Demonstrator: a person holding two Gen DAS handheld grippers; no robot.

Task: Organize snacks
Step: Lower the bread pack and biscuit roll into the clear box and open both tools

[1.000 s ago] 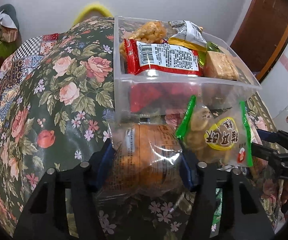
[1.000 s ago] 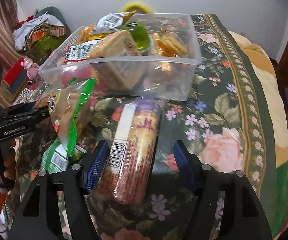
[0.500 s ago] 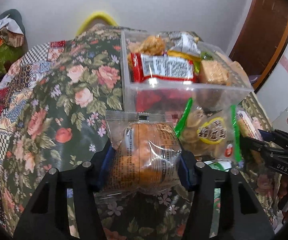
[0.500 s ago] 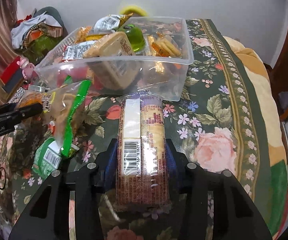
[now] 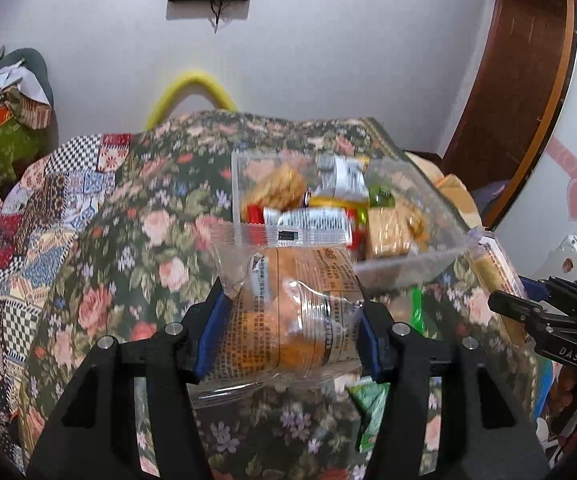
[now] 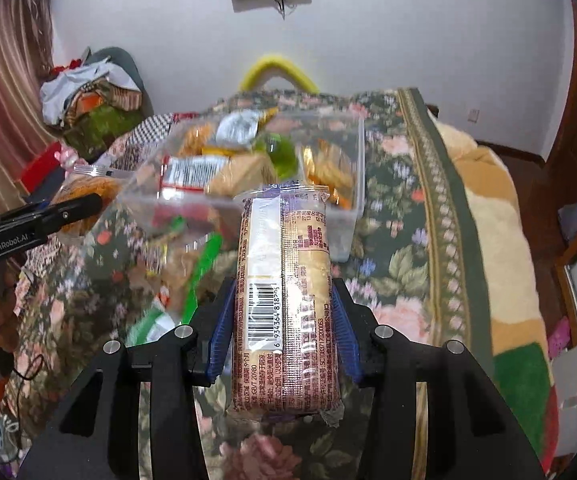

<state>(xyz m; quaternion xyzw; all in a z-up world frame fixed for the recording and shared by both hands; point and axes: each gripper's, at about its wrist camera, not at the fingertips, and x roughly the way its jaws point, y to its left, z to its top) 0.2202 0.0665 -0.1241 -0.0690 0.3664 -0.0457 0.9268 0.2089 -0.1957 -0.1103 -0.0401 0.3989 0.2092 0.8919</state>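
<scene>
Right gripper (image 6: 284, 332) clamps a biscuit sleeve (image 6: 286, 300) — long axis toward 12 o'clock, at the clear bin (image 6: 358, 184); left gripper (image 5: 290, 326) grips a bread packet (image 5: 292, 312).

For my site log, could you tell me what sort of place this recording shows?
Most likely a bedroom at home: the clear snack bin sits on a floral quilt that looks like bedding, clothes are piled by the wall, and a wooden door frame stands at the side.
</scene>
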